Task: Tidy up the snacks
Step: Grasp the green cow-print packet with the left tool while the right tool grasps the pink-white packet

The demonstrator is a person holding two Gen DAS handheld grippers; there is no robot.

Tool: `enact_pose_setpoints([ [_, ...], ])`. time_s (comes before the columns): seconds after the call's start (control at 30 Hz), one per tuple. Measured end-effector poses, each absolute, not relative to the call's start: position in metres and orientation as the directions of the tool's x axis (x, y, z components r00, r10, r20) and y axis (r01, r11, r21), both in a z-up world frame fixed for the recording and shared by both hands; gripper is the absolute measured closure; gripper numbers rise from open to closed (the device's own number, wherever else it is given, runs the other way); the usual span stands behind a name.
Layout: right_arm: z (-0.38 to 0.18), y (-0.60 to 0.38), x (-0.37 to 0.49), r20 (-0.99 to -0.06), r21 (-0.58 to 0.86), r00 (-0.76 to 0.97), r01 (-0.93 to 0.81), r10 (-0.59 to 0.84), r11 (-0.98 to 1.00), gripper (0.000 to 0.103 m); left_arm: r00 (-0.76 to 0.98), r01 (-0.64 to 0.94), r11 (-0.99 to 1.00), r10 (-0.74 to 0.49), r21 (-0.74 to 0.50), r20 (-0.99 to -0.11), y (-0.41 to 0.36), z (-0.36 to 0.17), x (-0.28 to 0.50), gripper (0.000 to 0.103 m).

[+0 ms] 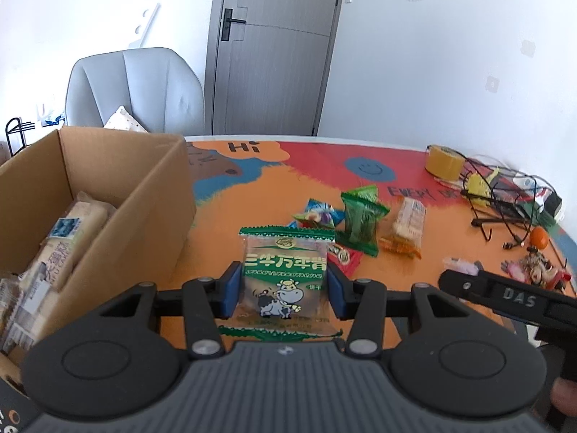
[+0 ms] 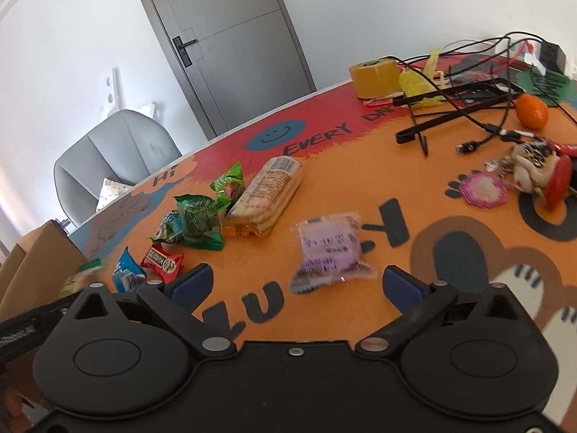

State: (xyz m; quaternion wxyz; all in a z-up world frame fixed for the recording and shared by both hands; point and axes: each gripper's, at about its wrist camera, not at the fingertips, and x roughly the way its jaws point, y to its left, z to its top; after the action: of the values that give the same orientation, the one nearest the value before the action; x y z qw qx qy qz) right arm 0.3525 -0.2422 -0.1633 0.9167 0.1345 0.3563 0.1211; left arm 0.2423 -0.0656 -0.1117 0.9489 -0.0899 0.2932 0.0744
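Note:
My left gripper (image 1: 285,290) is shut on a green-edged biscuit packet with a cartoon cow (image 1: 285,281) and holds it above the orange table mat, right of the cardboard box (image 1: 158,195). The box holds several pale wrapped cakes (image 1: 77,223). My right gripper (image 2: 297,285) is open just in front of a clear packet with a purple label (image 2: 330,249) lying on the mat; the packet sits between its jaws' line, apart from them. Loose snacks lie behind: green packets (image 2: 200,222), a long cracker pack (image 2: 267,195), a red candy (image 2: 164,259), a blue one (image 2: 126,274).
A yellow tape roll (image 2: 375,75), black cables and a stand (image 2: 458,97), an orange fruit (image 2: 532,112) and a keyring toy (image 2: 537,169) crowd the table's far right. A grey chair (image 1: 137,90) and a grey door (image 1: 274,47) stand beyond the table.

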Motion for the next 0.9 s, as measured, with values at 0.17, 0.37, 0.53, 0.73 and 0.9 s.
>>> enact_pose_setpoints([
  [0.17, -0.164, -0.235, 0.367, -0.636, 0.306, 0.709, -0.128, 0.303, 0.943, 0.0, 0.83, -0.199, 0.97, 0.091, -0.141, -0.55, -0.063, -0.101, 0.243, 0.055],
  [0.37, -0.168, -0.223, 0.382, -0.647, 0.251, 0.713, -0.137, 0.271, 0.958, 0.011, 0.83, -0.222, 0.964, 0.106, -0.149, -0.547, -0.059, -0.1, 0.248, 0.055],
  [0.53, -0.168, -0.218, 0.391, -0.642, 0.2, 0.726, -0.15, 0.246, 0.968, 0.048, 0.826, -0.233, 0.959, 0.109, -0.16, -0.553, -0.054, -0.102, 0.252, 0.055],
  [0.73, -0.167, -0.229, 0.384, -0.623, 0.26, 0.723, -0.171, 0.3, 0.951, 0.068, 0.831, -0.229, 0.958, 0.101, -0.171, -0.546, -0.052, -0.1, 0.247, 0.055],
  [0.9, -0.164, -0.235, 0.369, -0.614, 0.292, 0.719, -0.176, 0.326, 0.94, 0.068, 0.842, -0.213, 0.96, 0.085, -0.184, -0.532, -0.053, -0.095, 0.239, 0.055],
])
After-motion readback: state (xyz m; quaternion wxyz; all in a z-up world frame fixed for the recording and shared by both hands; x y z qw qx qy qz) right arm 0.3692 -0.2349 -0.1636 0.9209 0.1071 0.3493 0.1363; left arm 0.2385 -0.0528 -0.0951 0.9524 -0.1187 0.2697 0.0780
